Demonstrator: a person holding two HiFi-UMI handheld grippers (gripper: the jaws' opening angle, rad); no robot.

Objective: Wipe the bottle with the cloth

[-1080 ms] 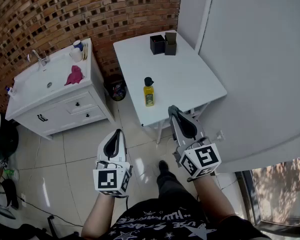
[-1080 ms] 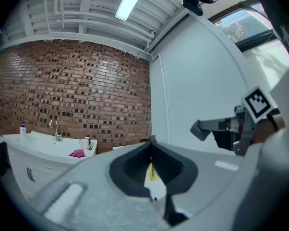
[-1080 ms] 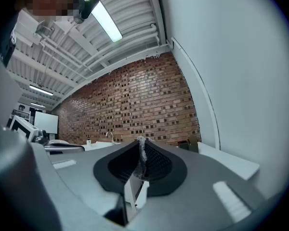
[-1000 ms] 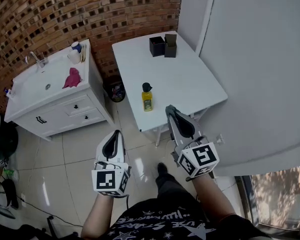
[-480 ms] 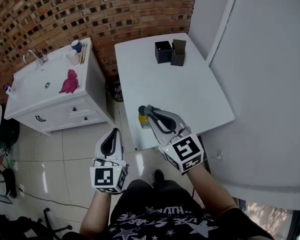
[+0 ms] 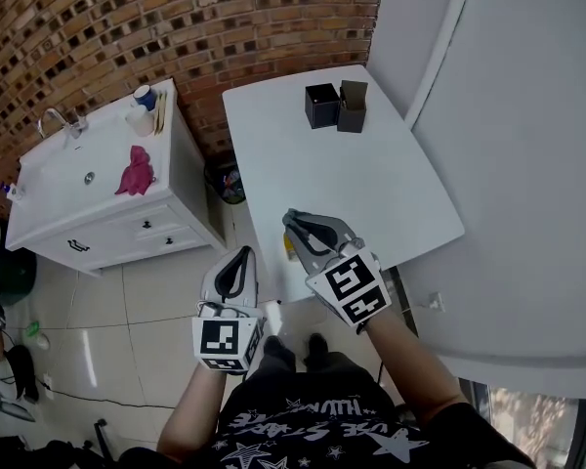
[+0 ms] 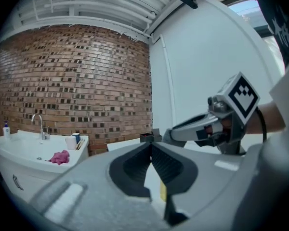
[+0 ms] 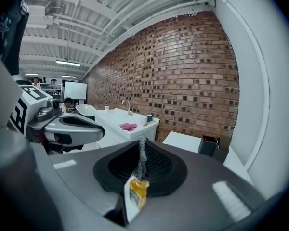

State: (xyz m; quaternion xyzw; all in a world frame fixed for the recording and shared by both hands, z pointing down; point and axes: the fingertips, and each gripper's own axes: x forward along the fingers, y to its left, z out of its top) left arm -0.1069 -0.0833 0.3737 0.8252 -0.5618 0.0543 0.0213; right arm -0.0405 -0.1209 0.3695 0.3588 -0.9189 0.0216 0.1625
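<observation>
Nothing wiped yet! Left tongs (image 6: 242,254) and right tongs (image 6: 290,219) are both shut tight, empty. The bottle (image 8: 138,191) stands at the counter's (image 6: 356,179) near edge; the pink cloth (image 6: 135,171) lies well apart on the sink unit (image 6: 59,182).

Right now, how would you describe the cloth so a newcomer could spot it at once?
Find the white sink cabinet against the brick wall, left of the white table. On its top, right of the basin, lies the cloth: a crumpled pink heap, the only soft thing there, unlike the white cup and metal tap.
</observation>
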